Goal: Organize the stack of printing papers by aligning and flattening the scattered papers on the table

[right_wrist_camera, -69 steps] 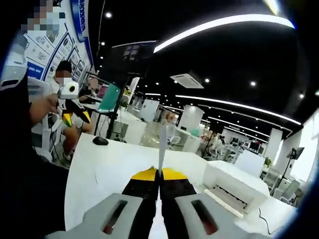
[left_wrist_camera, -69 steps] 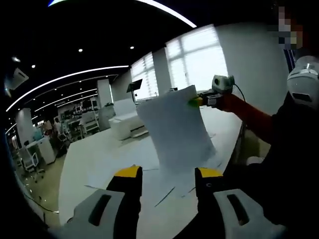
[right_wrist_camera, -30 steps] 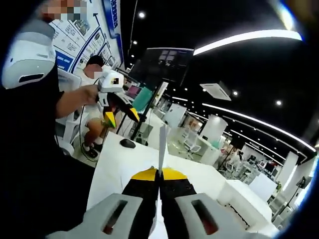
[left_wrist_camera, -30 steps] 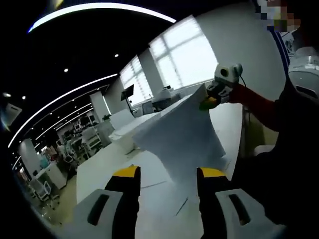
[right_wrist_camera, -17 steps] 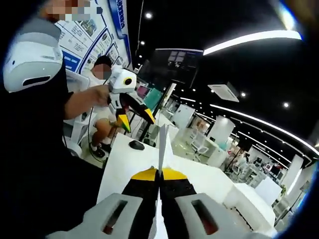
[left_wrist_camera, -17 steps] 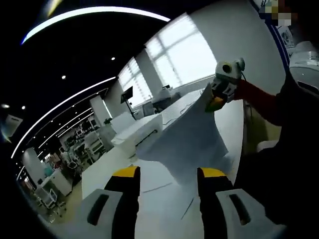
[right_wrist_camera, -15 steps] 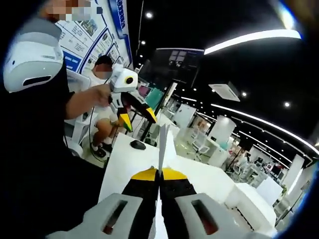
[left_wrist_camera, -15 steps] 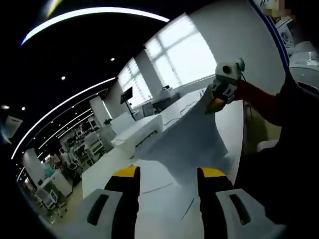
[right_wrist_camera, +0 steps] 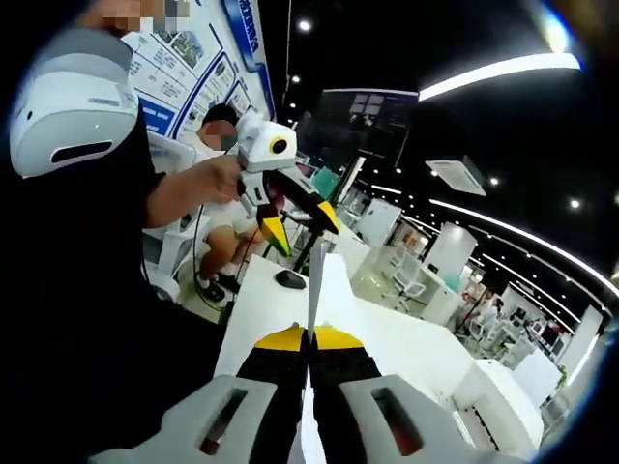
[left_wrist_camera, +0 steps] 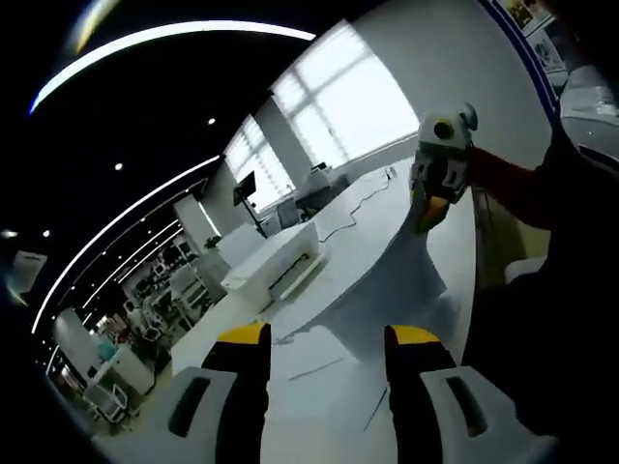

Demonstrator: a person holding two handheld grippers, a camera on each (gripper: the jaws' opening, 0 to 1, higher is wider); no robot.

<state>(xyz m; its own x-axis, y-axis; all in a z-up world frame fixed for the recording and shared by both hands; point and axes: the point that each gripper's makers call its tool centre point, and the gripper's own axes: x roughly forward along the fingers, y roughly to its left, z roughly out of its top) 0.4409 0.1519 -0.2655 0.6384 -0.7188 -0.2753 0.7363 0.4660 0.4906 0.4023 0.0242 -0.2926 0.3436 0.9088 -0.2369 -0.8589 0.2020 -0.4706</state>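
Observation:
A white paper sheet (left_wrist_camera: 387,285) hangs by one corner from my right gripper (left_wrist_camera: 427,215), which is shut on it, and slopes down to the white table (left_wrist_camera: 290,406). In the right gripper view the same sheet (right_wrist_camera: 313,275) shows edge-on, rising from between the closed jaws of my right gripper (right_wrist_camera: 309,336). My left gripper (left_wrist_camera: 329,335) is open with nothing between its yellow tips, just short of the sheet's lower edge. From the right gripper view the left gripper (right_wrist_camera: 302,230) hangs open in a person's hand above the table's far end. Loose papers (left_wrist_camera: 334,372) lie flat under the sheet.
A white printer (left_wrist_camera: 280,269) stands on the table beyond the sheet; it shows again as the printer (right_wrist_camera: 495,389) at the right. A black mouse (right_wrist_camera: 288,279) lies near the table's far end. A seated person (right_wrist_camera: 224,227) is behind it. Desks and chairs stand around the room.
The right gripper has swung the held sheet from hanging upright to sloping low toward the table. In the right gripper view the open left gripper has come closer to the sheet's edge.

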